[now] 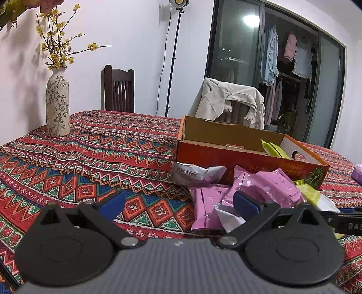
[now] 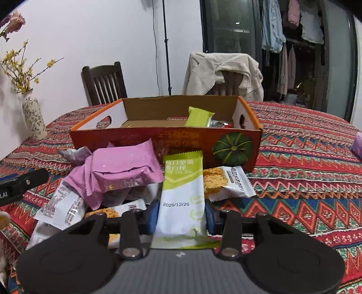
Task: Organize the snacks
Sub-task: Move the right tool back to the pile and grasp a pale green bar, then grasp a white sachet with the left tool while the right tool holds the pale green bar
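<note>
Dim indoor light, lamp (image 1: 178, 2) glare above (fisheye-bent edges).

White-walled room at night: a patterned table (image 1: 95, 144), a floral vase (image 1: 57, 106), two wooden chairs (image 1: 119, 89), one draped with a beige jacket (image 1: 228, 101), a light stand (image 1: 174, 56), dark glass doors (image 1: 235, 45).

A table covered by a red, blue and green geometric-patterned tablecloth (image 1: 95, 153) carries everything. At its far left corner stands a tall floral ceramic vase (image 1: 58, 104) holding yellow-flowered branches. Right of centre sits an open orange cardboard box (image 2: 140, 141) with a pumpkin printed on its near side. Against the box's near wall lies a loose heap of snack packets (image 2: 117, 171): pink, white and green-and-white wrappers. A purple packet (image 2: 357, 144) lies apart at the far right edge.
</note>
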`<state>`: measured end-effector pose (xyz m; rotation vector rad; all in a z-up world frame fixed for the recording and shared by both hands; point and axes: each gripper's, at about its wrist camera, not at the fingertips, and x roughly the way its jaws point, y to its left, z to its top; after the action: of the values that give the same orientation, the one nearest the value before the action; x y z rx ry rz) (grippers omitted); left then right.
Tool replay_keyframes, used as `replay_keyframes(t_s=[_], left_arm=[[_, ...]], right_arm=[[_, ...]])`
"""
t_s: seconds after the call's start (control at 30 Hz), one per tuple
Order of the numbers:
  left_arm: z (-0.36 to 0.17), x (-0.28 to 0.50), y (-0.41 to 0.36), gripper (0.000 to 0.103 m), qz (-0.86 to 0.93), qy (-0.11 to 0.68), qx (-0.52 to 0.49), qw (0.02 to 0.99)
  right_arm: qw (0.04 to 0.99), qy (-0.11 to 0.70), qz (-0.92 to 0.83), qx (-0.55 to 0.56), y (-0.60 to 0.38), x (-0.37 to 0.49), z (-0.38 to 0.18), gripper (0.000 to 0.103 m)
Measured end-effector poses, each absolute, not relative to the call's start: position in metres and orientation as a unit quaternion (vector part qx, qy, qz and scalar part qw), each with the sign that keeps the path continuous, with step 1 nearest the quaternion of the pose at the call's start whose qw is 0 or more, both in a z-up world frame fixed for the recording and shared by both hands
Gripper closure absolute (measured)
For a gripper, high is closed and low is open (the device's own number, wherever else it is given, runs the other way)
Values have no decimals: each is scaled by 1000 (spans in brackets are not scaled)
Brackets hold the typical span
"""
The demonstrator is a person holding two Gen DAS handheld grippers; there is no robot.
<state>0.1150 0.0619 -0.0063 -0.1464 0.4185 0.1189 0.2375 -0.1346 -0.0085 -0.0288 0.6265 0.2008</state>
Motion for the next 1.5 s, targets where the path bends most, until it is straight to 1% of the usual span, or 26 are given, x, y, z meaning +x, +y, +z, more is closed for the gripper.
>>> replay_keyframes(t_s=[0.23, 0.6, 0.93, 1.07, 1.17, 1.23, 1.3, 1.37, 1.4, 1.5], left_arm=[[1, 112, 55, 0, 54, 214, -63, 973], [-2, 118, 19, 0, 34, 253, -40, 966], [-7, 123, -14, 0, 53, 262, 23, 963], [-11, 127, -21, 9, 55, 270, 39, 960], [-15, 130, -20, 24, 54, 286, 33, 956], [-18, 132, -16, 31, 51, 299, 18, 953], [-20, 132, -12, 49, 45, 307, 2, 951], [-20, 131, -8, 50, 43, 310, -14, 950], [-20, 130, -7, 53, 47, 307, -17, 950], [-19, 126, -7, 57, 46, 302, -19, 952]], right_arm=[[955, 279, 97, -9, -146, 222, -3, 63], [961, 256, 99, -6, -155, 209, -2, 63], [962, 250, 113, 2, -160, 203, -2, 63], [962, 250, 114, 9, -165, 201, -3, 63], [961, 249, 115, 13, -168, 201, -4, 63], [962, 248, 115, 16, -169, 200, -4, 63], [962, 247, 116, 18, -170, 200, -4, 64], [962, 245, 117, 22, -172, 199, -4, 65], [962, 244, 117, 23, -171, 199, -3, 65], [963, 242, 118, 23, -171, 197, -3, 65]])
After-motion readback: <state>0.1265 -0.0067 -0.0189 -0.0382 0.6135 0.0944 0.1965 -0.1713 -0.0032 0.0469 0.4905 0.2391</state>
